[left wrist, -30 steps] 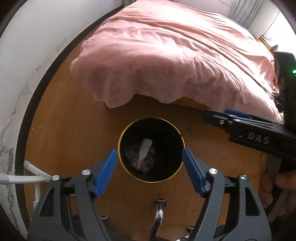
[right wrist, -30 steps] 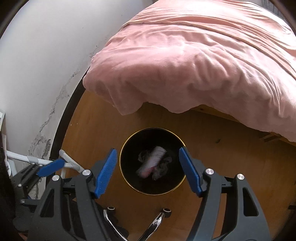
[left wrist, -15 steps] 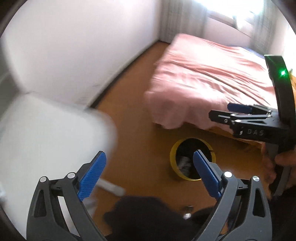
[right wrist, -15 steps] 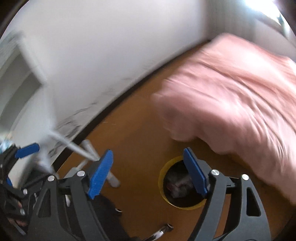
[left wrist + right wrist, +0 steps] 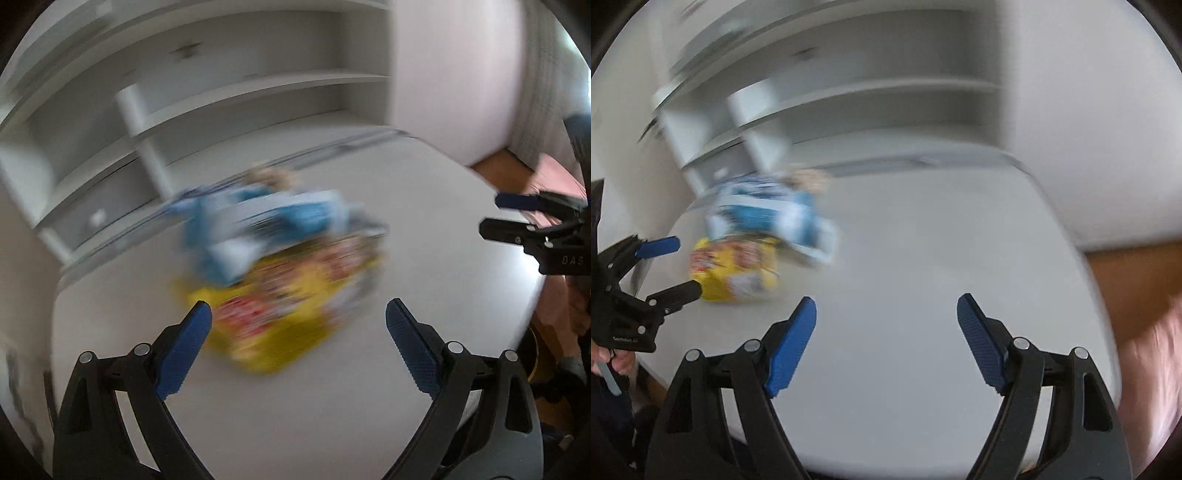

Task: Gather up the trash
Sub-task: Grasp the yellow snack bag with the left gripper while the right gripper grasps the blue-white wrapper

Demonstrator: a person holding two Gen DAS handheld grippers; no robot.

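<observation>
Both views are smeared with motion blur, so I call only what I can make out. Nearest me, my left gripper [image 5: 297, 321] is spread wide, nothing between its blue pads [image 5: 181, 354]. Just beyond its tips, on the white table [image 5: 424, 221], lies the yellow snack wrapper [image 5: 284, 314], red and white print on it, too blurred to read. My landmark is that wrapper.

Lying partly on the far edge of the wrapper is a blue and white package [image 5: 258, 225], also smeared. Behind that package sits something small and tan [image 5: 273, 177]; I cannot tell what it is. Further back from the wrapper, white shelving [image 5: 229, 92] runs along the wall.

Over on the other camera, my right gripper [image 5: 886, 314] is released too, jaws apart and empty above bare tabletop [image 5: 942, 258]. From here the yellow snack wrapper [image 5: 735, 269] is off to the left, well apart from these fingers, with the blue and white package [image 5: 768, 214] overlapping its far side. The left gripper [image 5: 668, 266] shows just beside the wrapper, its two fingers parted. Past the table's right edge, brown wooden floor [image 5: 1134, 280] shows.
</observation>
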